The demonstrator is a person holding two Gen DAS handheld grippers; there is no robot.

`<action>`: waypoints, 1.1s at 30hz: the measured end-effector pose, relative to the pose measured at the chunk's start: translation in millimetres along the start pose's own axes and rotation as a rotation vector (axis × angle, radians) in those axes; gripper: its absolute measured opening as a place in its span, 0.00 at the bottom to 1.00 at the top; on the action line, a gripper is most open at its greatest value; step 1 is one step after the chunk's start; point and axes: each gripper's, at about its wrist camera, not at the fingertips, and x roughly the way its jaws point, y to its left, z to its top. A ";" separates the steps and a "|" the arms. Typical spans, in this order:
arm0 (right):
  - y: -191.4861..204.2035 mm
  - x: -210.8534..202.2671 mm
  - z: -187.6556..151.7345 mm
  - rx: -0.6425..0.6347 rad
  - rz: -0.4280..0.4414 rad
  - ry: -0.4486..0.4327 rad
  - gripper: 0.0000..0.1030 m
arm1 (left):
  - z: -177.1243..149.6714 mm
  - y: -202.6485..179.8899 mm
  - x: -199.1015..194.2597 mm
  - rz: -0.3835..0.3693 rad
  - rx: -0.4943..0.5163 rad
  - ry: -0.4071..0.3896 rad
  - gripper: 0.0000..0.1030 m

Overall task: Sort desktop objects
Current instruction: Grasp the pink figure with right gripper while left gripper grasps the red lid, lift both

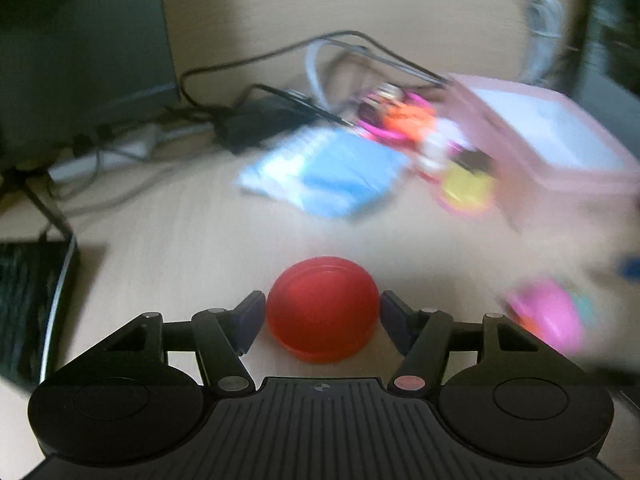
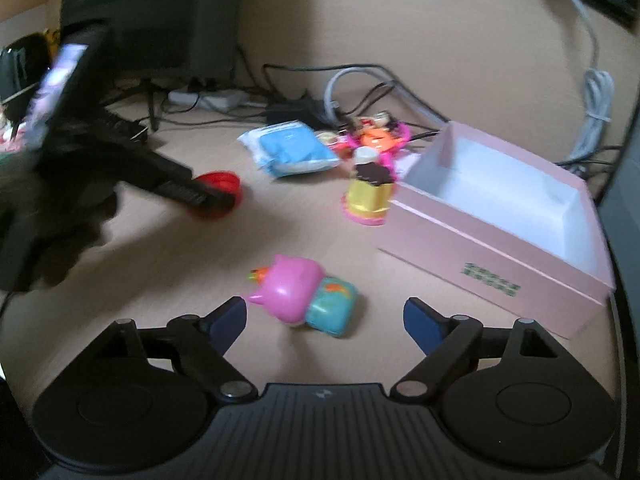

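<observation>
- Gripping the red round lid (image 1: 322,308) is my left gripper (image 1: 322,312): its jaws stand against the lid's two sides, and from the right wrist view the lid (image 2: 218,192) looks lifted just off the bench (image 1: 180,240), though the blur keeps me from being sure.
- My right gripper (image 2: 325,316) has its jaws spread wide and holds nothing; the pink pig toy (image 2: 300,296) lies on its side on the bench just ahead of them, between the tips.
- I judge the lid light, stiff and smooth plastic, so it may slip if I tilt it; across its widest sides, as now, seems the best hold.
- The pig toy looks like hard, glossy, rounded plastic, light but apt to roll or squirt out; I would take it across the pink body and the teal part together rather than by the snout.
- Beyond it stands the pink box (image 2: 500,240), open at the top with white, bare inner walls, at the right; its near wall is an edge I must clear when carrying anything in.
- Further off lie a yellow figure (image 2: 368,196) touching the box's corner, a blue packet (image 2: 292,152) and a tangle of cables (image 2: 360,76).
- Open bench lies between the two grippers, enough room for either to move.
</observation>
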 end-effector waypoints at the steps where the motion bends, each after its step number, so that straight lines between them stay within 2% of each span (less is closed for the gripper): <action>1: 3.6 7.2 2.1 -0.003 0.002 0.006 0.84 | -10.1 -2.4 -11.1 -0.034 0.009 0.006 0.68; 2: 6.4 12.7 3.9 -0.004 0.004 0.013 0.84 | -19.7 -5.0 -21.6 -0.058 0.020 0.007 0.71; 4: 9.9 23.6 7.3 -0.010 0.002 0.025 0.84 | -35.4 -9.2 -40.3 -0.071 0.043 -0.003 0.89; 5: 10.7 28.9 8.8 -0.015 0.000 0.034 0.84 | -40.5 -10.4 -47.4 -0.071 0.050 -0.012 0.91; 9: 10.9 44.1 11.6 -0.012 -0.006 0.067 0.83 | -53.1 -17.0 -61.3 -0.065 0.105 -0.025 0.94; 10: 10.5 46.7 12.4 -0.009 -0.012 0.075 0.74 | -55.1 -19.6 -60.2 -0.054 0.115 -0.021 0.95; 11: 9.6 46.2 12.9 -0.005 -0.005 0.078 0.70 | -56.1 -21.9 -57.8 -0.043 0.116 -0.015 0.95; 15: 9.9 33.4 13.0 -0.022 0.003 0.087 0.67 | -46.4 -22.1 -36.5 -0.008 0.054 0.021 0.95; 18: 3.9 17.8 7.2 -0.006 0.024 0.106 0.67 | -40.1 -24.3 -23.7 -0.002 0.031 0.042 0.94; 20: -3.0 3.4 1.5 0.005 0.026 0.115 0.67 | -37.4 -28.6 -18.6 0.006 0.047 0.052 0.90; 24: -28.6 -34.2 -6.1 0.038 0.004 0.119 0.67 | -34.6 -34.1 -21.2 -0.018 0.074 0.052 0.67; 26: -44.8 -59.5 -3.1 0.052 -0.022 0.098 0.66 | -25.5 -36.6 -29.9 -0.048 0.080 0.042 0.67; 29: -69.6 -104.3 16.8 0.059 -0.087 0.008 0.66 | 11.8 -42.6 -60.7 -0.139 0.087 -0.043 0.67; 33: -96.9 -154.9 58.1 0.065 -0.209 -0.178 0.66 | 80.4 -60.0 -102.1 -0.205 0.151 -0.265 0.67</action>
